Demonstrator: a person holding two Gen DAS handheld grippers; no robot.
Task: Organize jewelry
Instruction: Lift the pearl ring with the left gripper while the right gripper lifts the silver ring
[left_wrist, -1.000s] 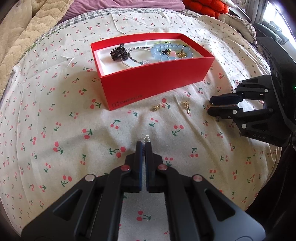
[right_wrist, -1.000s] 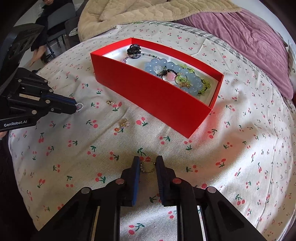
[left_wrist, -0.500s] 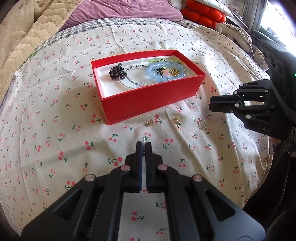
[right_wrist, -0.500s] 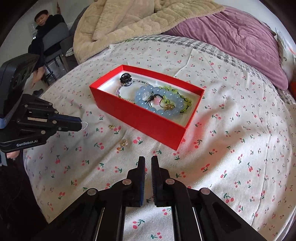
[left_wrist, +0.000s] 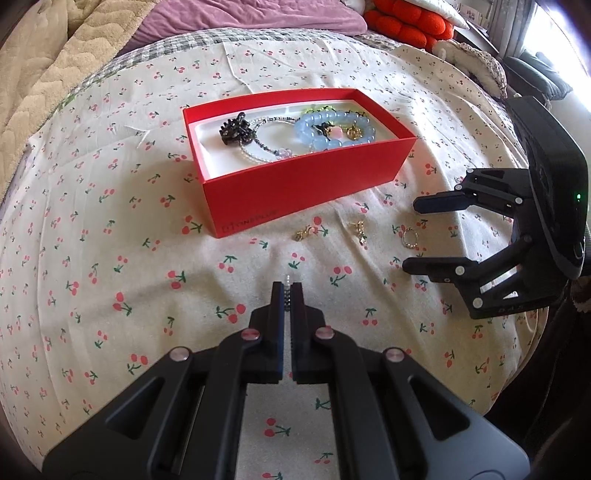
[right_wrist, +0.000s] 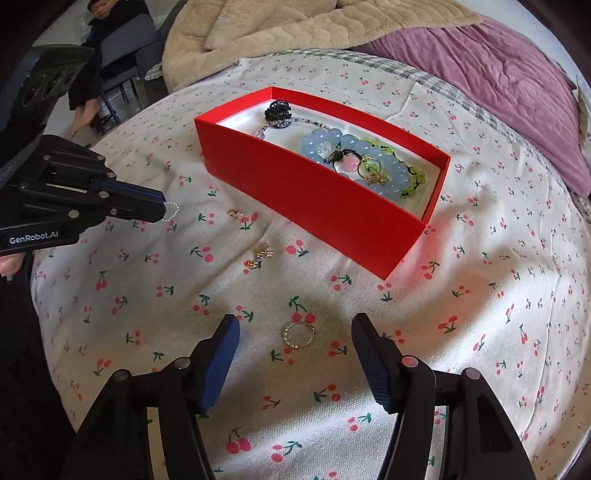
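At frame centre of the left wrist view, the red box (left_wrist: 295, 184) sits on the cherry-print bedsheet (left_wrist: 110, 277), holding a blue bead bracelet (left_wrist: 332, 125), black hair clip (left_wrist: 236, 129), clear beaded strand (left_wrist: 266, 151) and a gold ring (left_wrist: 352, 131); a green bead bracelet (right_wrist: 413, 173) shows in the right wrist view. Left claw (left_wrist: 287, 286), lower centre, nearly closed, pinching a small rhinestone ring (left_wrist: 287, 277) at the tips; same ring sticks out of the tips at left of the right wrist view (right_wrist: 170, 210). Right claw (right_wrist: 293, 332), lower centre of its own view, spread wide, nothing gripped; a sparkly ring (right_wrist: 298, 334) lies flat on the sheet between its fingers, touching neither. In the left view that ring (left_wrist: 409, 238) lies at right, between the right claw's fingers (left_wrist: 436, 203). Two gold earrings loose on the sheet just in front of the box: one (left_wrist: 304, 233) centre, other (left_wrist: 359, 227) right of it, apart from each other. Beige blanket (left_wrist: 33, 74) upper left, purple cover (left_wrist: 240, 14) top.
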